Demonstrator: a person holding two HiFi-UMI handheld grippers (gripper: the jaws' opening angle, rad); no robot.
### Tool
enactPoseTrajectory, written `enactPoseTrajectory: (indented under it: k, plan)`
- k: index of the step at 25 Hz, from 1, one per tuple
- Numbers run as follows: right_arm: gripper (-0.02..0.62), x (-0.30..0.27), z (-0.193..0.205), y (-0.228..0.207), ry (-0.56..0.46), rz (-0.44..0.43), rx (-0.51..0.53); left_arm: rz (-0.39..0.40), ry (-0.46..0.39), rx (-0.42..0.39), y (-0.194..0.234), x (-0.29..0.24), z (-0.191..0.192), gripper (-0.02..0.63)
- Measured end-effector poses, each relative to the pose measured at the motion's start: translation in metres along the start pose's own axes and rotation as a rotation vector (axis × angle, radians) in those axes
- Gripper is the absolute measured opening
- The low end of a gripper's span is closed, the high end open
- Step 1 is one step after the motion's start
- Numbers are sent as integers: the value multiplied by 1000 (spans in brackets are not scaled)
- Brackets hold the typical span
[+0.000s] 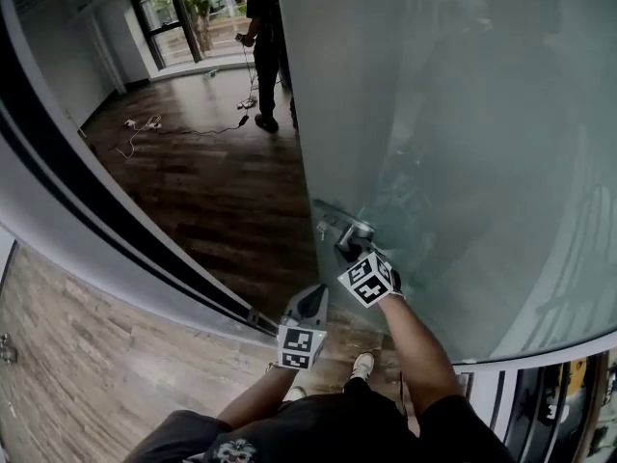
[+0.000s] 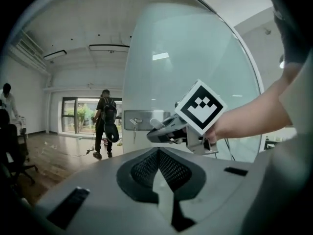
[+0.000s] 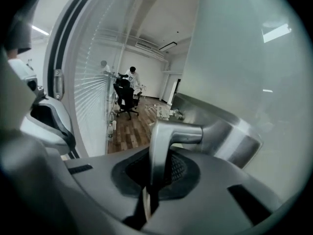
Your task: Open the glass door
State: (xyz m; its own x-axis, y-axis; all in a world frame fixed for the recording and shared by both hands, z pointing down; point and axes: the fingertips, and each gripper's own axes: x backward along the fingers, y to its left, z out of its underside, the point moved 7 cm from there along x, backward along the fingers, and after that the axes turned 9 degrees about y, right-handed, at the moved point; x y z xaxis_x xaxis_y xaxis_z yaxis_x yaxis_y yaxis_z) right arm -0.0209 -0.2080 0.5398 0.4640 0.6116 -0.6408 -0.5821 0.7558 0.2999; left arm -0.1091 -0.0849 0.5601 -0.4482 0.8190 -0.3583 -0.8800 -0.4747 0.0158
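The frosted glass door point(image 1: 463, 114) stands swung inward from its frame. Its metal lever handle point(image 1: 347, 231) sits on a steel plate at the door's edge. My right gripper point(image 1: 357, 252) is shut on that lever; in the right gripper view the handle point(image 3: 164, 141) runs down between the closed jaws of my right gripper point(image 3: 155, 177). My left gripper point(image 1: 313, 302) hangs just left of and below it, shut, with nothing in it and clear of the door. In the left gripper view, my right gripper point(image 2: 161, 131) is at the handle plate point(image 2: 139, 120).
The curved dark door frame point(image 1: 116, 230) runs along the left. Beyond the doorway is a wooden floor with cables point(image 1: 145, 128) and a standing person point(image 1: 262, 37). A glass wall with blinds point(image 3: 93, 92) and an office chair point(image 3: 124, 99) lie past the handle.
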Motion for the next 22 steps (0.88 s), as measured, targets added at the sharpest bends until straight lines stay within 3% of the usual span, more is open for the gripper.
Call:
enactPoseTrajectory:
  k: [7, 11, 22]
  plan:
    - [17, -32, 10, -102, 11, 2, -80, -88, -10, 66, 0, -85, -41, 6]
    - [17, -53, 24, -154, 32, 26, -130, -104, -4, 100, -9, -125, -52, 6]
    - [17, -84, 56, -311, 76, 129, -256, -91, 37, 89, -15, -202, -83, 6]
